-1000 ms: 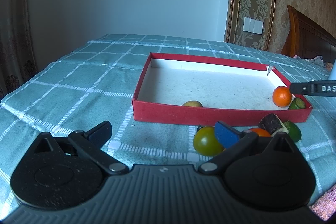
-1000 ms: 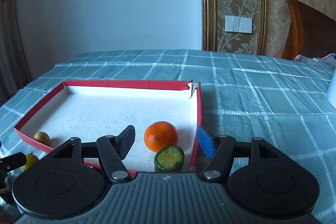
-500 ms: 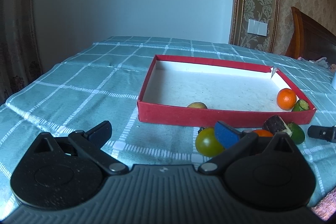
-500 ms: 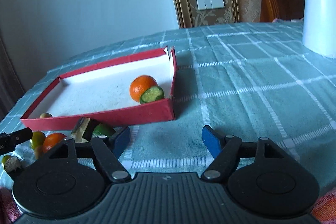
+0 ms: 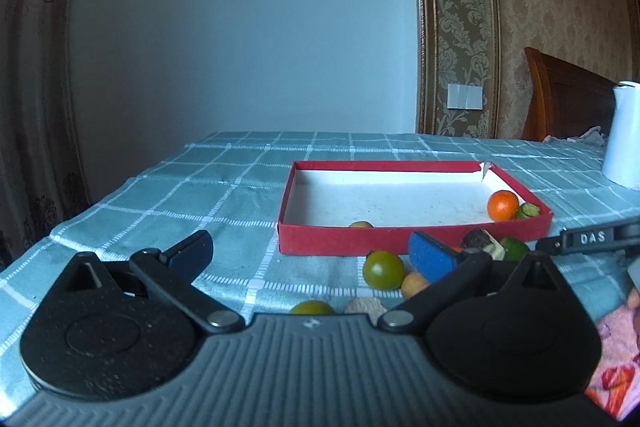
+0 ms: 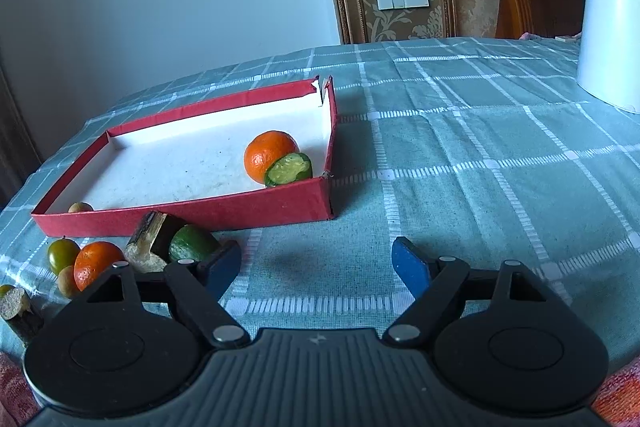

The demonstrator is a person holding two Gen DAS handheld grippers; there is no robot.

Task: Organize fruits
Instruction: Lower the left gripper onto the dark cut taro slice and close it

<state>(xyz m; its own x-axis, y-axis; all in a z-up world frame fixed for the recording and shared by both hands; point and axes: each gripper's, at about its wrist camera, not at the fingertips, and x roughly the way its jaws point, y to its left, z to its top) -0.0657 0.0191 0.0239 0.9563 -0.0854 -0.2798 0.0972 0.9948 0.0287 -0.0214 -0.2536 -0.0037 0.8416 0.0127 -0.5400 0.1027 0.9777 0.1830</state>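
Left wrist view: left gripper (image 5: 316, 251) fingers spread wide, nothing between them. Red tray (image 5: 400, 239) sat ahead on the bench (image 5: 180, 195), holding an orange (image 5: 503, 205), a cucumber piece (image 5: 529, 211) touching it, and a small yellowish fruit (image 5: 361, 224) by the near wall. Loose pile lay just in front of the tray, right of the fingers' midline: green tomato (image 5: 383, 269) nearest, just beside the right finger. Right gripper's finger (image 5: 592, 238) poked in from the right.

Right wrist view: right gripper (image 6: 318, 265) fingers opening, empty, only cloth between. Dark chunk (image 6: 154, 241) and green piece (image 6: 192, 243) lay just beyond the left finger tip; second orange (image 6: 94, 261) and small tomato (image 6: 62, 254) farther left. Kettle (image 6: 608, 27) stood well apart, right.

Judgement: the pile lies left of the right gripper's axis and right of the left gripper's; each is near one end of it.
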